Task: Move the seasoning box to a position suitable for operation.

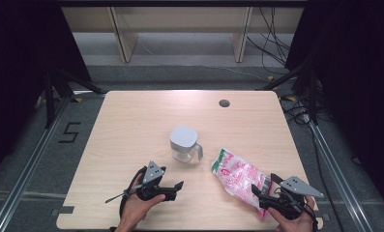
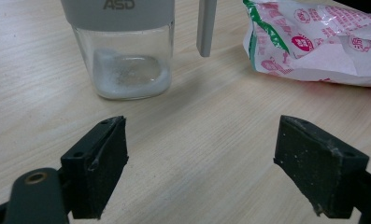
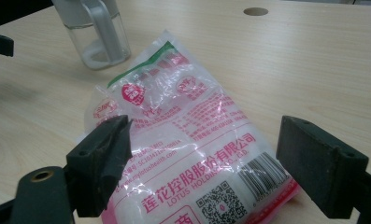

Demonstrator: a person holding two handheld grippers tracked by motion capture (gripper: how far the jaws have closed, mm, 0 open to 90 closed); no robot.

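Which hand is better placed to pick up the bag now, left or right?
Right. The right tool is open with the bag lying between its jaws, not yet gripped. The left tool is open too, but it faces the jar, apart from the bag.

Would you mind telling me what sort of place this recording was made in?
Most likely a lab recording station, not a kitchen: a bare wooden table ringed by black curtains, loose cables on the floor, and a taped number five beside a floor rail.
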